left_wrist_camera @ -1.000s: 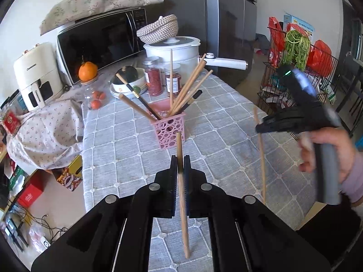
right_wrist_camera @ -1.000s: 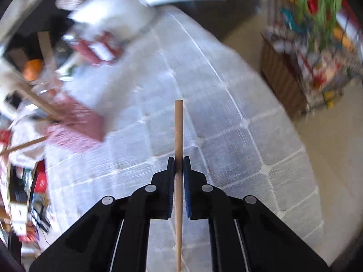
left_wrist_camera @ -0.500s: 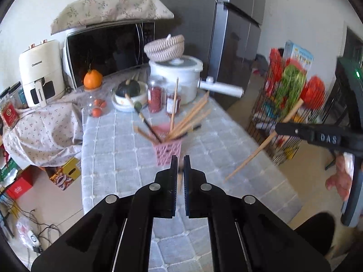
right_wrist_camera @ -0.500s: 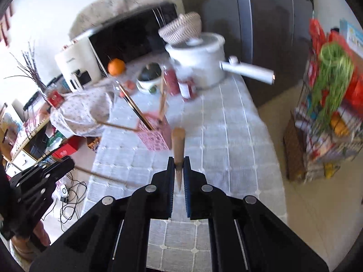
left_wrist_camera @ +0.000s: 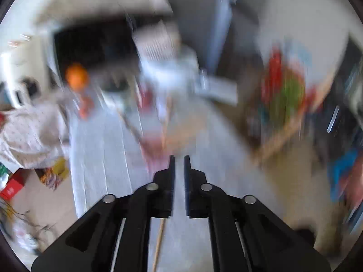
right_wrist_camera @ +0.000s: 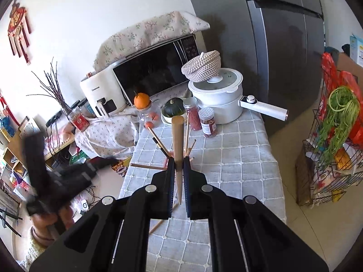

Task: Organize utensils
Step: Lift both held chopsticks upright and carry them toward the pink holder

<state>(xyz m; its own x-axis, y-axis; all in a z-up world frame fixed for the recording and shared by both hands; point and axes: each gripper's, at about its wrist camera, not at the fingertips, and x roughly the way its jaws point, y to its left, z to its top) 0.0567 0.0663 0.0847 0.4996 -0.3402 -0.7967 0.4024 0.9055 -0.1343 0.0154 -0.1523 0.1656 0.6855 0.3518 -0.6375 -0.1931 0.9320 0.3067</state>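
My right gripper [right_wrist_camera: 179,162] is shut on a wooden chopstick [right_wrist_camera: 177,136], held above the grey checked tablecloth [right_wrist_camera: 238,163] with the thick end pointing at the pink basket [right_wrist_camera: 166,161], which holds several chopsticks. My left gripper [left_wrist_camera: 179,158] shows in a badly blurred view, jaws a narrow gap apart; nothing shows between the fingertips. A thin wooden stick [left_wrist_camera: 158,244] shows below the left gripper. The left gripper also shows blurred at the left of the right wrist view [right_wrist_camera: 52,176]. A loose chopstick [right_wrist_camera: 145,166] lies on the cloth left of the basket.
Behind the basket stand two red jars [right_wrist_camera: 207,122], a white cooker [right_wrist_camera: 217,99] with a long handle, a squash bowl [right_wrist_camera: 173,110], an orange [right_wrist_camera: 141,99], a microwave [right_wrist_camera: 154,68] and an air fryer [right_wrist_camera: 102,95]. A wire rack [right_wrist_camera: 335,140] of vegetables stands right of the table.
The left wrist view has blurred with fast motion and the chopstick is no longer between its fingertips. My right gripper has drawn back and up with its chopstick.
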